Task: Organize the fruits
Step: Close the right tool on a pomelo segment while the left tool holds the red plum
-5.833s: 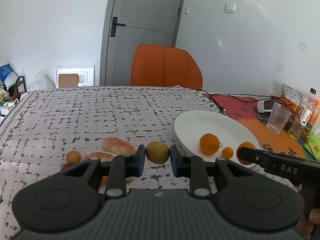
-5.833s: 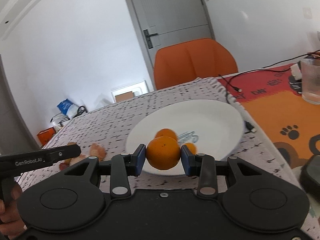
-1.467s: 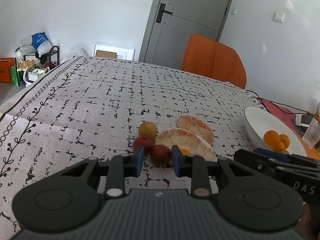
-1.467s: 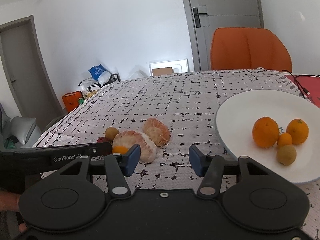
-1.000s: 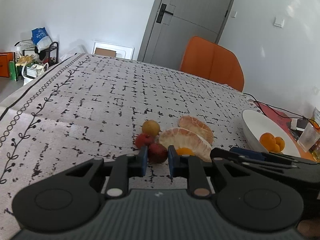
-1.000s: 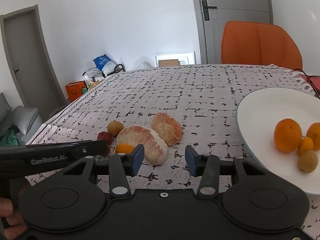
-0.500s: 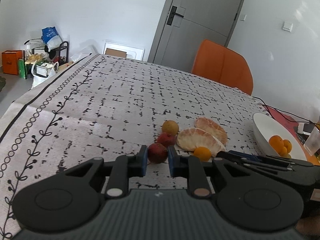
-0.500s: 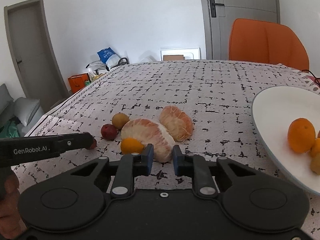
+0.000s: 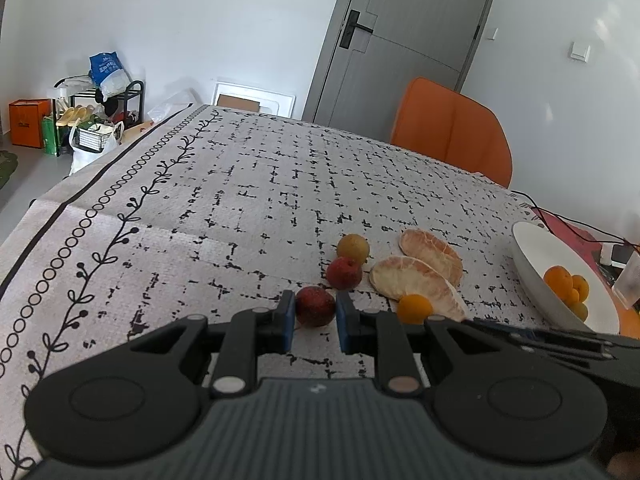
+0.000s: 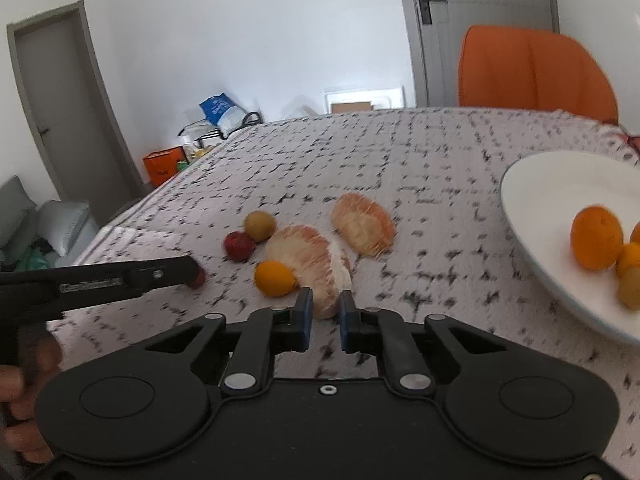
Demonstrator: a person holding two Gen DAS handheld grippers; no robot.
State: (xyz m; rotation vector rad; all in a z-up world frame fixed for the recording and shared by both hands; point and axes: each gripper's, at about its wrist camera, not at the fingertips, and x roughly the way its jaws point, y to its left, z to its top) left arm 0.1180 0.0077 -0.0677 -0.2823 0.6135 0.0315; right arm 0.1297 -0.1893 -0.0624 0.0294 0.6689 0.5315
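My left gripper (image 9: 315, 320) is shut on a dark red fruit (image 9: 315, 306) low over the tablecloth. Just beyond lie a second red fruit (image 9: 344, 273), a yellow-brown fruit (image 9: 353, 245), a small orange (image 9: 414, 308) and two peeled citrus segments (image 9: 430, 250). My right gripper (image 10: 323, 318) is shut on the near end of the closer segment (image 10: 308, 254), with the small orange (image 10: 275, 272) just to its left. The left gripper (image 10: 192, 274) reaches in from the left of the right wrist view. The white plate (image 10: 536, 184) at right holds several oranges and a brownish fruit.
An orange chair (image 9: 452, 132) stands at the table's far side, a grey door behind it. Cables (image 9: 560, 220) and a clear cup (image 9: 630, 280) lie past the plate. The table's left edge (image 9: 60, 196) drops to a floor with bags and a rack.
My right gripper's jaws went from wide open to shut around the near segment's end. The left gripper has stayed shut on the red fruit.
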